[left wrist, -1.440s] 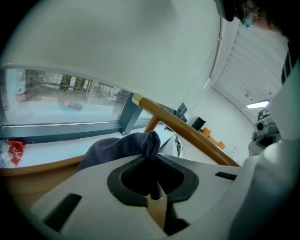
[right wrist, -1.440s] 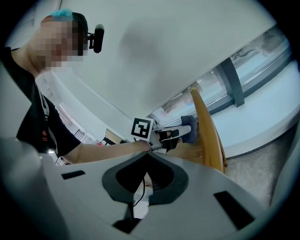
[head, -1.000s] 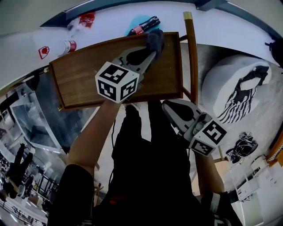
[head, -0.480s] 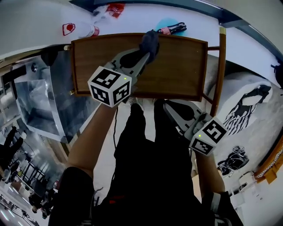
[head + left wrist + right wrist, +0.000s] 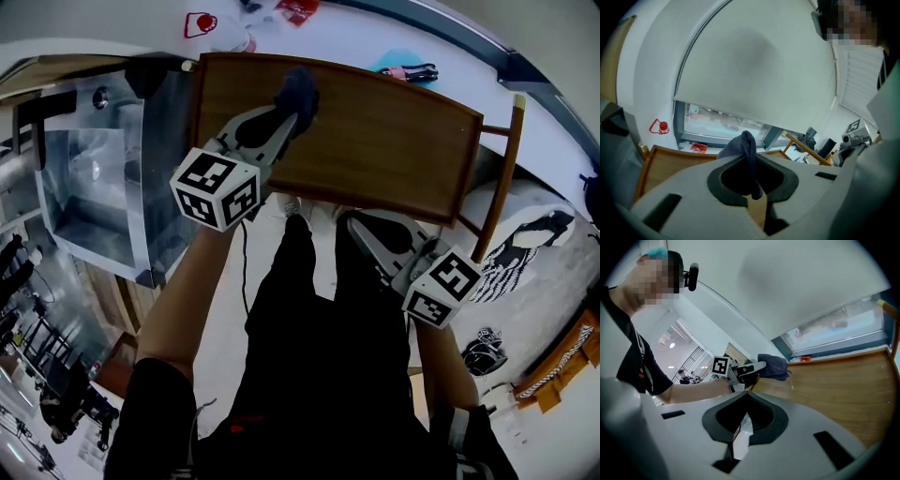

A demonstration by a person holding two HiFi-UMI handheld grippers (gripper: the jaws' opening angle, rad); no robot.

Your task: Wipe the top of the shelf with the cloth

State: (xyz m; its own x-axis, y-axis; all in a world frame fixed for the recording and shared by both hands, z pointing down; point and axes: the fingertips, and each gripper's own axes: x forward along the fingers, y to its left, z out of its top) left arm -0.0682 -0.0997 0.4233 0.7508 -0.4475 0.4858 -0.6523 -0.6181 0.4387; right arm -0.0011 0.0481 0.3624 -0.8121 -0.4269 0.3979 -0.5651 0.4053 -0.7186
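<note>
Pinched cloth [image 5: 296,89] tight in left hand-held gripper [image 5: 287,116] at shelf [image 5: 394,141] top; held right hand-held gripper [image 5: 362,225] shut, empty. Risked losing cloth from snagging on raised rim.

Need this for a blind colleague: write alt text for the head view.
The left tool holds a dark cloth on the wooden shelf top, near its far left corner. The right tool, shut and empty, hangs in front of the shelf's near edge.

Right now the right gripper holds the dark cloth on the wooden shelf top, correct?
No: the left gripper holds the dark cloth on the wooden shelf top. The left gripper view shows its jaws shut on it; the right gripper is empty.
</note>
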